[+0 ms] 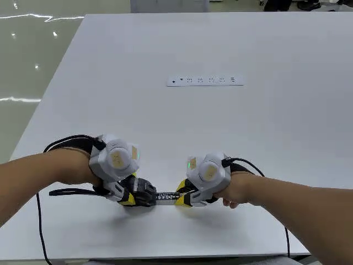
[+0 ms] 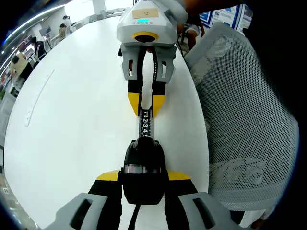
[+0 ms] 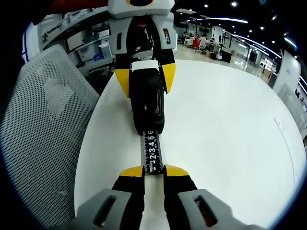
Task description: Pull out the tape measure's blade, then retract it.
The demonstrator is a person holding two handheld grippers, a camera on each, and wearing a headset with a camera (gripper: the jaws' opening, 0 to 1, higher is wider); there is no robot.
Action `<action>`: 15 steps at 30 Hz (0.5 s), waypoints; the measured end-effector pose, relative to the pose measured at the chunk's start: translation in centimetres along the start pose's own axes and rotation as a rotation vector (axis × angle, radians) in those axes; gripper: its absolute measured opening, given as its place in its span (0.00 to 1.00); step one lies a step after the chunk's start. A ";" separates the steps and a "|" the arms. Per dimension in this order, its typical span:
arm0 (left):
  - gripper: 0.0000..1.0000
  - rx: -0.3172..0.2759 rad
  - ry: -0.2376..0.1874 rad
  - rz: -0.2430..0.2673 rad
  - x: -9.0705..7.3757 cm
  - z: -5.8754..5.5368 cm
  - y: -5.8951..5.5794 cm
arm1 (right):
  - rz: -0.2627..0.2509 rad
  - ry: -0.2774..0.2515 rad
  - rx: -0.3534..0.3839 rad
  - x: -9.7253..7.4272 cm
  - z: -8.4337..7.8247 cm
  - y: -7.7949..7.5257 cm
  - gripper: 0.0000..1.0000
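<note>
A black tape measure (image 1: 144,193) rests low over the white table near its front edge. My left gripper (image 1: 131,194) is shut on the tape measure's body (image 2: 144,165). A short stretch of numbered blade (image 1: 167,196) runs out from it to my right gripper (image 1: 183,199), which is shut on the blade's end (image 3: 152,163). In the left gripper view the blade (image 2: 145,125) leads to the right gripper (image 2: 146,104) facing me. The right gripper view shows the black case (image 3: 147,105) between the yellow tips of the left gripper (image 3: 145,79).
A white strip with printed marks (image 1: 205,80) lies flat at the table's middle. A grey mesh chair back (image 2: 244,120) stands just off the table's near edge (image 1: 165,256). Cables (image 1: 39,221) trail from both grippers. People sit at far desks.
</note>
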State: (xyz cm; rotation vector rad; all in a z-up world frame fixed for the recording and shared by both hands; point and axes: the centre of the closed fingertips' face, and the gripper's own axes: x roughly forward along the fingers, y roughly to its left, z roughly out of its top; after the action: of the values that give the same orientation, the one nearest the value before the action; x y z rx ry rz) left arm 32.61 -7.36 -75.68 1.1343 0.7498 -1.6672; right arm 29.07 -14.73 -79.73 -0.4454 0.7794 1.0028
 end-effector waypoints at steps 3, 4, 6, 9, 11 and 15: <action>0.30 0.001 0.000 0.001 0.0 0.0 0.0 | 0.000 0.004 0.001 -0.2 -0.2 -0.1 0.12; 0.30 -0.002 -0.001 0.001 0.0 0.0 0.0 | 0.001 0.005 0.003 -0.3 -0.3 -0.1 0.12; 0.30 -0.004 -0.003 0.002 0.0 0.0 0.0 | 0.000 0.006 0.004 -0.4 -0.3 -0.1 0.12; 0.30 -0.004 -0.003 0.003 0.0 0.0 0.0 | 0.001 0.008 0.007 -0.4 -0.4 -0.1 0.12; 0.30 -0.003 -0.003 0.003 0.0 0.0 0.0 | 0.001 0.009 0.007 -0.5 -0.5 -0.1 0.12; 0.30 -0.003 -0.004 0.002 0.0 0.0 0.0 | 0.000 0.010 0.017 -0.5 -0.5 -0.1 0.12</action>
State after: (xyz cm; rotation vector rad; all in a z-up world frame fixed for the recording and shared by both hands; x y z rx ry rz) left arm 32.62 -7.35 -75.65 1.1294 0.7481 -1.6655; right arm 28.82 -15.44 -79.69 -0.4365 0.7960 0.9938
